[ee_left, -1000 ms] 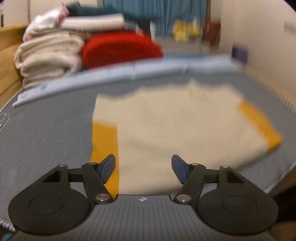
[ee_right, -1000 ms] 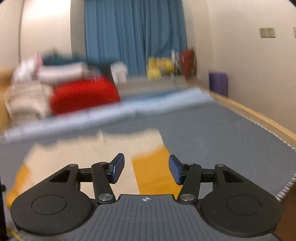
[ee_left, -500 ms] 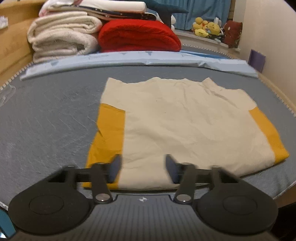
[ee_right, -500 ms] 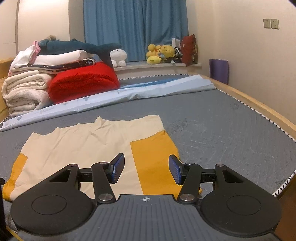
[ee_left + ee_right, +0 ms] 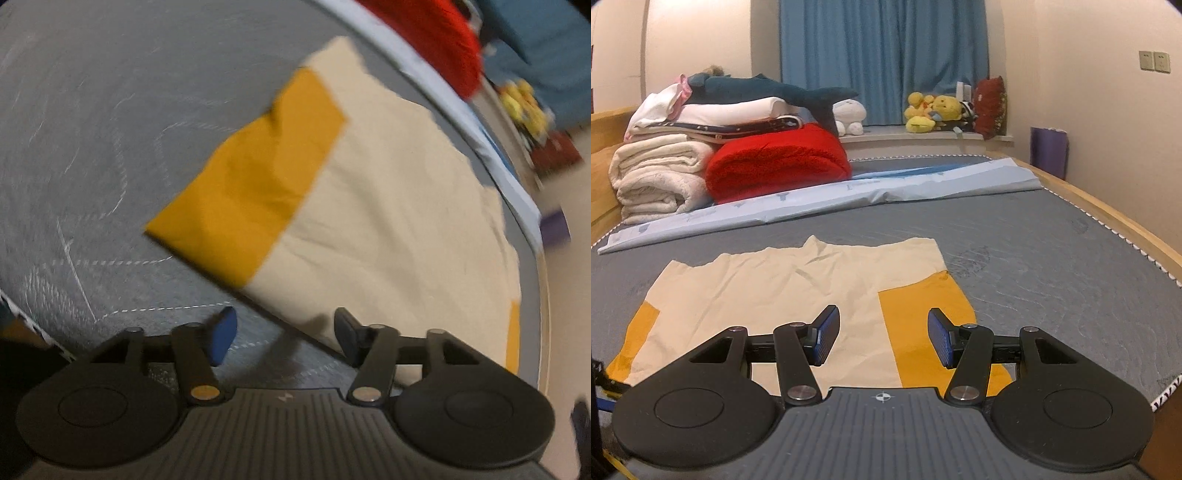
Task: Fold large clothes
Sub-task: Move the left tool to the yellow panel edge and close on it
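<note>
A cream shirt [image 5: 783,288] with mustard-yellow sleeves lies flat on the grey mattress [image 5: 1052,251]. In the left wrist view the same shirt [image 5: 388,206] runs slantwise, its yellow sleeve [image 5: 255,173] to the left. My left gripper [image 5: 282,334] hangs over the shirt's near hem, tilted down; its jaws are opening, and the hem's edge lies under the gap, not pinched. My right gripper [image 5: 882,338] stands open just above the near hem, where cream meets the right yellow sleeve [image 5: 931,321], with nothing between its fingers.
Folded white and red blankets [image 5: 738,162] with a plush shark on top are stacked at the back left. A light-blue sheet [image 5: 827,201] lies across the mattress behind the shirt. Soft toys [image 5: 934,114] sit on the sill. The wooden bed frame [image 5: 1115,218] borders the right side.
My left gripper has rolled and dipped toward the shirt's left near corner; its jaws narrowed, then widened again. The right gripper has crept slightly closer to the hem, jaws unchanged.
</note>
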Motion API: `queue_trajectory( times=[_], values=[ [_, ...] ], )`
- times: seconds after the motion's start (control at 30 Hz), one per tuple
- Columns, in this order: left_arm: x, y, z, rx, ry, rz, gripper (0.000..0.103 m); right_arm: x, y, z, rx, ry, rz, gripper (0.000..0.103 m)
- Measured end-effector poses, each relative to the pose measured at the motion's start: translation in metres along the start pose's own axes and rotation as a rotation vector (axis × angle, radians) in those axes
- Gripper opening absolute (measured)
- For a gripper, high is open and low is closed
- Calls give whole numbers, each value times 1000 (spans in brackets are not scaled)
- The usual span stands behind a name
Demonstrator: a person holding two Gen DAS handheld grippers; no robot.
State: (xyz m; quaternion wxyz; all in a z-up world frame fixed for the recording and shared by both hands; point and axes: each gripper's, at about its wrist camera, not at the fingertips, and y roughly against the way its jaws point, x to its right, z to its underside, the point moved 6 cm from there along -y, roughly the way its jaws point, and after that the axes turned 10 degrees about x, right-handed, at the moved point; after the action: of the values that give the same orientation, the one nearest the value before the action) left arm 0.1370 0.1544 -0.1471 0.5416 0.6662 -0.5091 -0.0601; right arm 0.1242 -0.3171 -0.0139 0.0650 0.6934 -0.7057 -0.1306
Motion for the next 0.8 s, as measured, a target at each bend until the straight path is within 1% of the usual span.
queue_trajectory(
  times=[0.07,0.13,0.23,0.3,0.37,0.53,0.6,0.63,0.67,0.73,0.8],
  values=[
    [-10,-8,-2,7,92,8,64,1,0,1,-2,9,-5,55],
    [-19,-11,-7,48,176,30,64,4,0,4,-10,14,-4,55],
    [-27,-15,-13,113,245,64,65,11,0,11,-26,14,0,55],
    [-30,-15,-18,146,276,76,65,16,-3,16,-50,15,6,55],
    [-29,-17,-21,175,300,85,66,20,-3,16,-48,-6,-2,55],
    [-22,-27,-28,249,296,109,66,29,-9,19,-78,-113,-9,55],
    [-19,-30,-29,266,298,116,61,29,-12,20,-90,-147,-7,55],
    [-18,-32,-30,267,295,115,43,28,-13,21,-93,-155,-8,55],
    [-16,-33,-32,265,292,123,28,25,-15,22,-96,-162,-11,55],
    [-8,-29,-35,280,259,135,22,17,-17,22,-95,-165,-23,55],
    [3,-16,-40,292,210,131,19,4,-19,20,-88,-161,-46,55]
  ],
)
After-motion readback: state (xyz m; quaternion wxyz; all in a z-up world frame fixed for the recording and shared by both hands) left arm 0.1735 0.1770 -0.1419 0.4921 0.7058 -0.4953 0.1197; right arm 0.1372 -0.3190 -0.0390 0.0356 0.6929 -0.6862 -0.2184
